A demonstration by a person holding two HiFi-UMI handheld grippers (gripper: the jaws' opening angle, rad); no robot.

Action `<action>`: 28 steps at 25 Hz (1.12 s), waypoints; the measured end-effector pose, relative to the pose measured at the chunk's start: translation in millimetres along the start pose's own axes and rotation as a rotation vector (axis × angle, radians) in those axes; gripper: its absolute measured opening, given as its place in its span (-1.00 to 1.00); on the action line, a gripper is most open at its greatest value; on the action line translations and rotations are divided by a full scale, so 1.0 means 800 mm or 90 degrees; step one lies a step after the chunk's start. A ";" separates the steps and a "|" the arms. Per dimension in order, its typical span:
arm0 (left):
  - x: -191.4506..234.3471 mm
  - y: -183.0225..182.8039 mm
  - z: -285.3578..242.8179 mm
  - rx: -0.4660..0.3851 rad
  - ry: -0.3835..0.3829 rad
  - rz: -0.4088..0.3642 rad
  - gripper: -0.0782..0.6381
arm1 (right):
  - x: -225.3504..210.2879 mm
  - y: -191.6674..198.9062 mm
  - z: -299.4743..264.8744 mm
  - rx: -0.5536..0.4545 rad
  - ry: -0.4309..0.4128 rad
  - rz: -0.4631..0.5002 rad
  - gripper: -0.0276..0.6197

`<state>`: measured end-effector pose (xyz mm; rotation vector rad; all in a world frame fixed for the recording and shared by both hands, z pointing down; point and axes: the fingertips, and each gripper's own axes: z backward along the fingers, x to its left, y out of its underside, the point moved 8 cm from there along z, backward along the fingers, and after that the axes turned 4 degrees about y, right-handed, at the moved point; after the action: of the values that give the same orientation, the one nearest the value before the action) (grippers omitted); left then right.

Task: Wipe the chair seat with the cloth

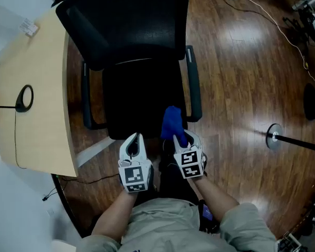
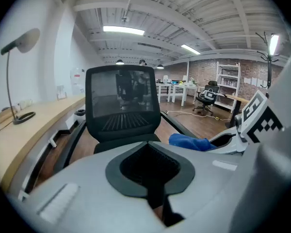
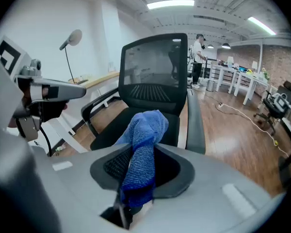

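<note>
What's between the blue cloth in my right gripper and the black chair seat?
Nothing visible. The right gripper grips the blue terry cloth near the front edge of the black fabric chair seat, and nothing lies on the seat.

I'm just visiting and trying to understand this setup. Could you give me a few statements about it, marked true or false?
1. The right gripper holds a blue cloth. True.
2. The left gripper grips a cloth too. False: its jaws are together with nothing between them.
3. The cloth lies spread flat on the chair seat. False: it is bunched up in the right gripper's jaws.
4. A wooden desk with a lamp stands beside the chair. True.
</note>
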<state>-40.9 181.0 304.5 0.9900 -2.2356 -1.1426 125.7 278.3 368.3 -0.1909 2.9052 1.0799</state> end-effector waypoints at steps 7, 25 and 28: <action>0.041 -0.036 0.071 -0.034 -0.077 0.047 -0.77 | 0.045 -0.096 0.043 -0.070 -0.066 0.083 -0.59; 0.328 0.005 0.358 -0.115 -0.286 0.146 -0.77 | 0.477 -0.270 0.054 -0.153 -0.346 0.327 -0.59; 0.375 0.024 0.401 -0.119 -0.320 0.163 -0.77 | 0.548 -0.274 0.040 -0.127 -0.375 0.356 -0.59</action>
<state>-451.8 124.5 158.0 0.3483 -2.4737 -1.5726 -281.0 89.8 167.8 0.8342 2.3469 1.2157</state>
